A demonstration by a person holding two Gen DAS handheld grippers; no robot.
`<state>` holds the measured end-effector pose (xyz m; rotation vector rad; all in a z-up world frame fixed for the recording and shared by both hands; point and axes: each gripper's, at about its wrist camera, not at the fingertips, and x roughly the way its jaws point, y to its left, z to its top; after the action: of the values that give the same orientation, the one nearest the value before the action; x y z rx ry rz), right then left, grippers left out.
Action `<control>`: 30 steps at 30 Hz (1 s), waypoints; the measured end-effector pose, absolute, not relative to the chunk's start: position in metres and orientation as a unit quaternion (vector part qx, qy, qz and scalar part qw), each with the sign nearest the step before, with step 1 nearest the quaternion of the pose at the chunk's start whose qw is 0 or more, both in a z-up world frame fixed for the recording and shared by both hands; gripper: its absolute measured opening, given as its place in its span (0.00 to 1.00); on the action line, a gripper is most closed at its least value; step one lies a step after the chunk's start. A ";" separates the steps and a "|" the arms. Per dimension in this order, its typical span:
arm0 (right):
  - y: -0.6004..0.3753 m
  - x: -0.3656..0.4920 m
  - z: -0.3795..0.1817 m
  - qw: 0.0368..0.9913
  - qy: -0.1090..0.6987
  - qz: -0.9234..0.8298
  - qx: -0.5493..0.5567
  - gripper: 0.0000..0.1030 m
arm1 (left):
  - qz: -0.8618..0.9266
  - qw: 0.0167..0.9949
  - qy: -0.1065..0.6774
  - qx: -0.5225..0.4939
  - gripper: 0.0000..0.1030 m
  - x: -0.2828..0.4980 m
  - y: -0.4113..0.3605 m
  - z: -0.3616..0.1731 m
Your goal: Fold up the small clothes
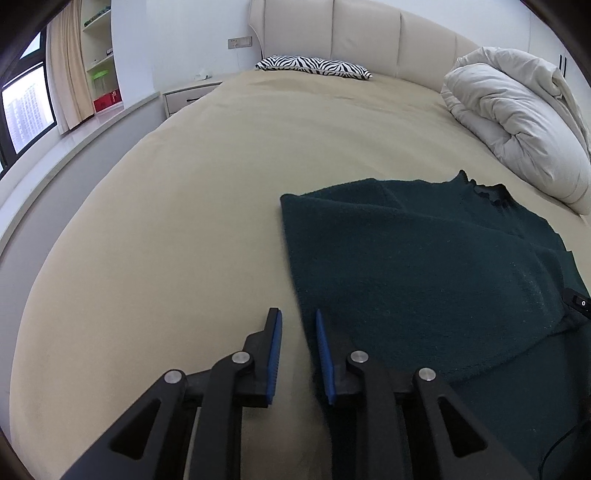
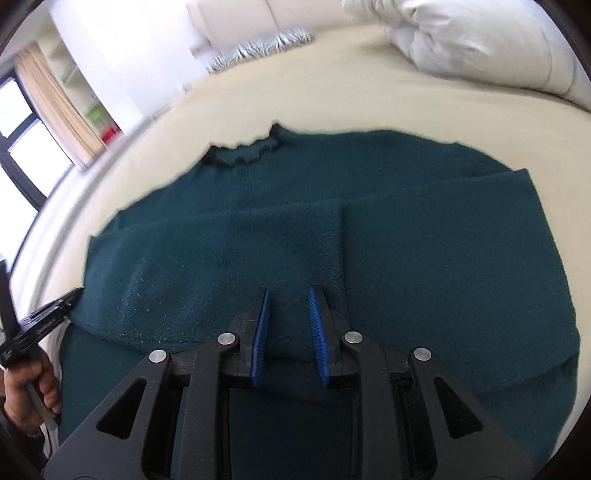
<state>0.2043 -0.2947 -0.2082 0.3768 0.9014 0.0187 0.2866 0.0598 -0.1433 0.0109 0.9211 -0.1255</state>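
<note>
A dark teal knit sweater [image 1: 424, 258] lies flat on the beige bed [image 1: 203, 221], its ruffled collar [image 1: 480, 188] pointing to the headboard. In the right wrist view the sweater [image 2: 406, 266] has both sleeves folded across the body, meeting near the middle. My left gripper [image 1: 298, 314] is open and empty, straddling the sweater's left edge near the hem. My right gripper [image 2: 288, 291] is open and empty, low over the folded sleeves. The left gripper's body [image 2: 40, 325] and the hand holding it show at the left edge of the right wrist view.
A rolled white duvet [image 1: 517, 122] lies at the bed's right side. A zebra-print pillow [image 1: 314, 66] rests against the padded headboard [image 1: 351, 33]. A nightstand [image 1: 188, 96], a window sill and shelves stand to the left.
</note>
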 end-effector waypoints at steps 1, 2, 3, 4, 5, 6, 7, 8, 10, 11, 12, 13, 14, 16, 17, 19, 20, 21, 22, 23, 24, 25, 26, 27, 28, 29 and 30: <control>-0.298 0.199 -0.204 0.882 0.432 0.003 0.191 0.20 | -0.057 0.893 0.446 -0.001 0.22 0.282 0.065 -0.140; -0.301 0.193 -0.200 0.881 0.431 -0.007 0.193 0.21 | -0.053 0.893 0.446 -0.009 0.22 0.276 0.069 -0.135; -0.303 0.185 -0.194 0.880 0.433 -0.026 0.192 0.23 | -0.053 0.893 0.446 -0.024 0.24 0.269 0.075 -0.129; -0.308 0.174 -0.186 0.881 0.430 -0.031 0.197 0.24 | -0.059 0.893 0.444 -0.037 0.26 0.261 0.078 -0.123; -0.312 0.166 -0.181 0.884 0.420 -0.025 0.206 0.27 | -0.064 0.895 0.439 -0.043 0.34 0.249 0.082 -0.116; -0.316 0.151 -0.172 0.888 0.405 -0.018 0.217 0.32 | -0.064 0.899 0.431 -0.043 0.46 0.235 0.086 -0.108; -0.321 0.135 -0.163 0.892 0.392 -0.018 0.224 0.46 | -0.067 0.901 0.425 -0.043 0.51 0.219 0.091 -0.103; -0.323 0.117 -0.155 0.896 0.379 -0.022 0.231 0.55 | -0.075 0.901 0.425 -0.047 0.56 0.207 0.093 -0.099; -0.326 0.082 -0.143 0.902 0.356 -0.015 0.245 0.57 | -0.097 0.895 0.431 -0.059 0.56 0.176 0.098 -0.094; -0.333 0.066 -0.139 0.902 0.352 -0.010 0.250 0.58 | -0.106 0.892 0.434 -0.062 0.57 0.163 0.098 -0.093; -0.336 0.050 -0.137 0.901 0.351 -0.007 0.255 0.58 | -0.113 0.889 0.438 -0.065 0.61 0.148 0.099 -0.092; -0.338 0.034 -0.135 0.899 0.351 -0.004 0.262 0.58 | -0.117 0.886 0.443 -0.068 0.62 0.134 0.101 -0.093; -0.341 0.014 -0.135 0.896 0.354 -0.003 0.269 0.58 | -0.119 0.884 0.447 -0.073 0.64 0.121 0.102 -0.094; -0.343 -0.017 -0.136 0.890 0.360 -0.003 0.279 0.58 | -0.124 0.877 0.456 -0.086 0.65 0.095 0.106 -0.097; -0.346 -0.032 -0.136 0.889 0.362 -0.004 0.282 0.58 | -0.126 0.873 0.462 -0.091 0.65 0.084 0.109 -0.100; -0.352 -0.060 -0.139 0.883 0.368 -0.012 0.289 0.58 | -0.128 0.864 0.475 -0.105 0.65 0.063 0.115 -0.106; -0.354 -0.073 -0.142 0.880 0.371 -0.015 0.295 0.58 | -0.132 0.859 0.482 -0.115 0.65 0.054 0.117 -0.110; -0.359 -0.085 -0.144 0.876 0.375 -0.017 0.303 0.58 | -0.135 0.853 0.489 -0.122 0.65 0.045 0.119 -0.113; -0.362 -0.097 -0.147 0.873 0.378 -0.020 0.309 0.58 | -0.140 0.848 0.496 -0.125 0.65 0.036 0.121 -0.117; -0.367 -0.110 -0.149 0.869 0.381 -0.025 0.314 0.58 | -0.141 0.846 0.499 -0.124 0.65 0.030 0.121 -0.119; -0.371 -0.121 -0.151 0.867 0.385 -0.028 0.317 0.58 | -0.140 0.843 0.504 -0.126 0.65 0.025 0.123 -0.122; -0.372 -0.131 -0.154 0.864 0.388 -0.030 0.320 0.58 | -0.142 0.839 0.508 -0.133 0.65 0.021 0.125 -0.124; -0.375 -0.141 -0.157 0.860 0.393 -0.034 0.324 0.58 | -0.146 0.834 0.513 -0.141 0.66 0.018 0.127 -0.127; -0.379 -0.150 -0.160 0.857 0.397 -0.038 0.327 0.58 | -0.153 0.826 0.521 -0.155 0.66 0.015 0.129 -0.131; -0.385 -0.166 -0.170 0.845 0.409 -0.039 0.342 0.58 | -0.160 0.820 0.525 -0.162 0.66 0.013 0.131 -0.133; -0.385 -0.166 -0.170 0.845 0.409 -0.039 0.342 0.58 | -0.166 0.816 0.529 -0.165 0.66 0.011 0.130 -0.135; -0.388 -0.173 -0.176 0.836 0.419 -0.038 0.352 0.58 | -0.172 0.814 0.530 -0.164 0.66 0.009 0.130 -0.135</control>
<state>-0.1727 -0.3879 -0.1757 0.7454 0.8863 -0.0803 0.0088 0.1303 -0.1348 -0.3490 1.1318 -0.3674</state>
